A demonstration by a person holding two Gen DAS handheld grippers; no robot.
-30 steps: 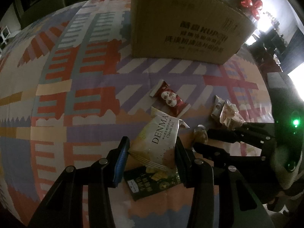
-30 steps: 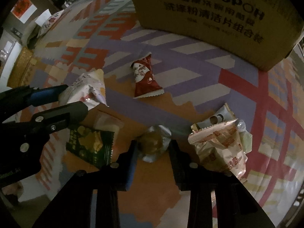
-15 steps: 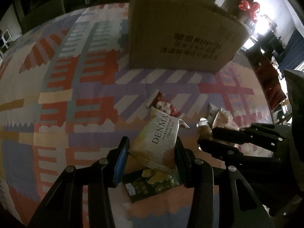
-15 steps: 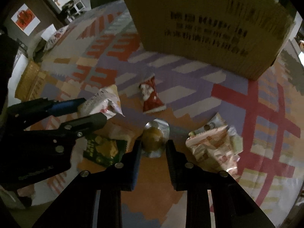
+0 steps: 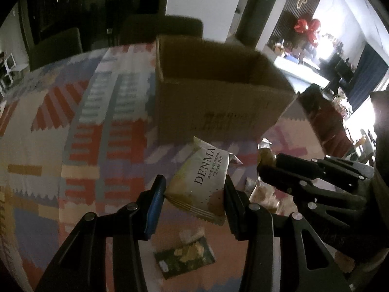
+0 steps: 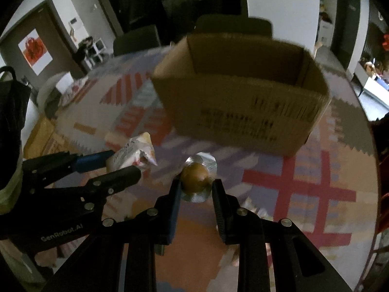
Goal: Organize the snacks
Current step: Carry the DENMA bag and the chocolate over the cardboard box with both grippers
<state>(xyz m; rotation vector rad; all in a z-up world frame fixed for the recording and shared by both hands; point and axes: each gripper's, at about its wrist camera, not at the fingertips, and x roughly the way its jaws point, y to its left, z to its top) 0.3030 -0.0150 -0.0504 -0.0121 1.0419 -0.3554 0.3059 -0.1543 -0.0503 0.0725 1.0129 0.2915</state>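
Observation:
My left gripper (image 5: 194,189) is shut on a pale "DENMA Cheese Ball" packet (image 5: 204,182), held up above the patterned tablecloth. The right gripper (image 6: 196,185) is shut on a small round brown snack in a clear wrapper (image 6: 195,178), also lifted off the cloth. An open brown cardboard box (image 5: 218,97) (image 6: 243,102) stands ahead of both grippers. From the right wrist view the left gripper (image 6: 116,168) with its packet (image 6: 132,155) hangs to the left. In the left wrist view the right gripper (image 5: 267,164) shows at the right with the round snack (image 5: 265,157).
A dark green snack packet (image 5: 184,259) lies on the cloth below the left gripper. More wrapped snacks (image 5: 262,194) lie partly hidden behind the right gripper's fingers. Dark chairs (image 6: 233,25) stand behind the table. The tablecloth (image 5: 73,146) spreads wide to the left.
Both grippers have risen off the cloth with their snacks and tilted up, so the box's open top now shows. The right jaws closed onto the round snack and lifted it.

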